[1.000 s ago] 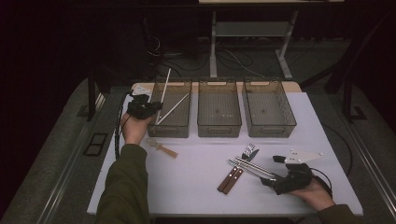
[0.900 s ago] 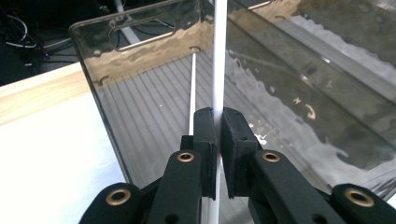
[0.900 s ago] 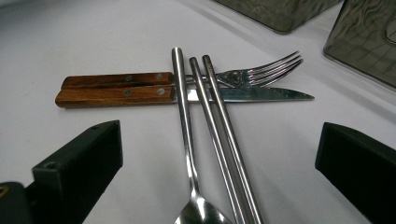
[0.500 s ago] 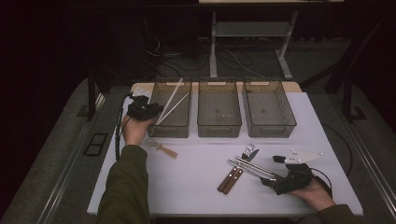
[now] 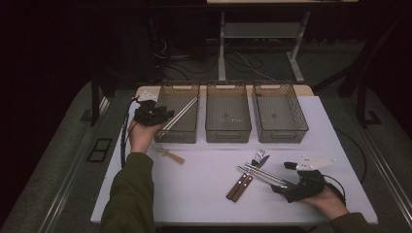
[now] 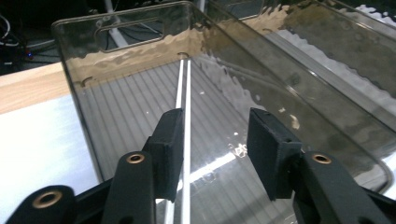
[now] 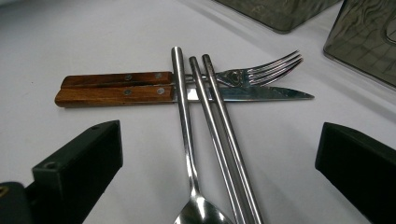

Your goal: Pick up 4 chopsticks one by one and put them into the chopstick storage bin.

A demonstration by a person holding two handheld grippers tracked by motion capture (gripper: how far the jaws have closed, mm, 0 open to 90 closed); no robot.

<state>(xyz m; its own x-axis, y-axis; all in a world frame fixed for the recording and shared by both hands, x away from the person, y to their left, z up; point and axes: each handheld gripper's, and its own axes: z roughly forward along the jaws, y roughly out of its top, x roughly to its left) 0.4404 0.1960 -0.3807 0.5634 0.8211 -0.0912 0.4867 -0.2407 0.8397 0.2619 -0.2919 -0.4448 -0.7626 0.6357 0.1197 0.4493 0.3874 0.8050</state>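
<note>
My left gripper is at the near left corner of the left clear bin. Its jaws are open in the left gripper view. A pair of pale chopsticks lies slanted in that bin, running along the floor beside the left jaw. My right gripper rests open at the table's front right. Between its jaws run a metal spoon and metal chopsticks. These lie across a wooden-handled knife and fork.
Two more clear bins, middle and right, stand in a row along the far side of the white table. A small wooden utensil lies near my left forearm. Dark floor and table legs lie beyond.
The pale chopsticks swung down from nearly upright to lying slanted in the left bin. My right gripper stayed in place by the cutlery.
</note>
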